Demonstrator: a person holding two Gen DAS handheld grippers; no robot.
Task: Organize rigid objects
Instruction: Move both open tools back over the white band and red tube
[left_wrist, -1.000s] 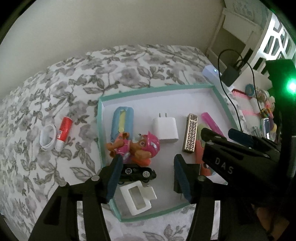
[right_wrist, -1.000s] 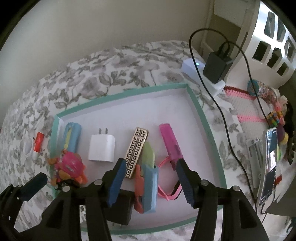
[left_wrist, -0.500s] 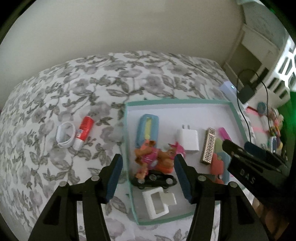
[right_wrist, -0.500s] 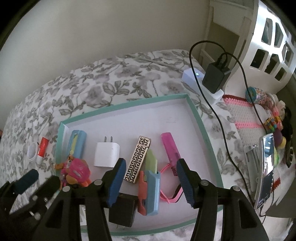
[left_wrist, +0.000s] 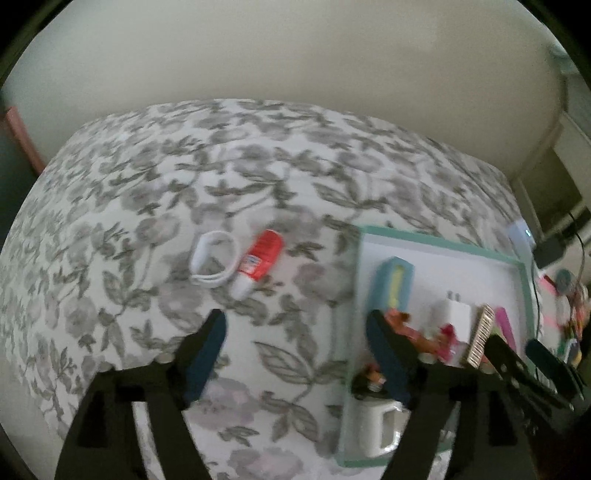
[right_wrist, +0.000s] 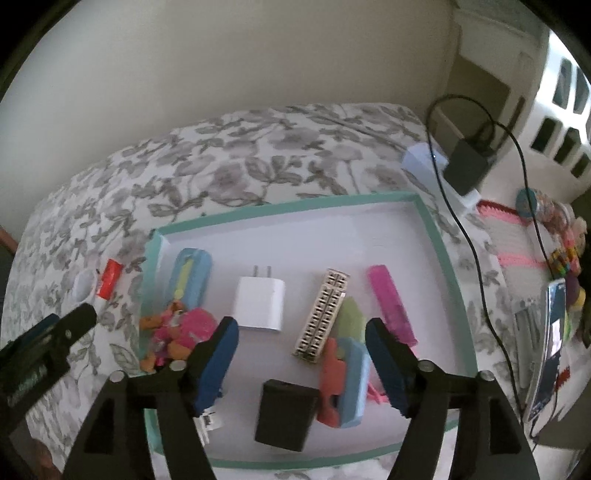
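A teal-rimmed white tray (right_wrist: 436, 236) (left_wrist: 364, 236) lies on the floral bedspread (left_wrist: 155, 192). It holds a white charger (right_wrist: 262, 302), a gold patterned bar (right_wrist: 321, 314), a pink marker (right_wrist: 391, 302), a black block (right_wrist: 286, 421), a pink dog toy (right_wrist: 177, 332) and a blue case (right_wrist: 192, 273). A red-and-white tube (left_wrist: 258, 262) (right_wrist: 109, 282) and a white ring (left_wrist: 214, 262) lie on the spread left of the tray. My left gripper (left_wrist: 295, 325) hovers over the bedspread below the tube, its jaws opening with nothing between them. My right gripper (right_wrist: 301, 332) hangs over the tray, its jaws opening and empty.
To the right of the bed are a black adapter with its cable (right_wrist: 465, 166), a white power block (right_wrist: 424, 158), a phone (right_wrist: 552, 343), a pink knitted mat (right_wrist: 513, 240) and small trinkets. A pale wall rises behind the bed.
My left gripper has swung left, off the tray and over the bedspread toward the tube and ring. Both grippers' jaws have widened. The right gripper has shifted slightly over the tray.
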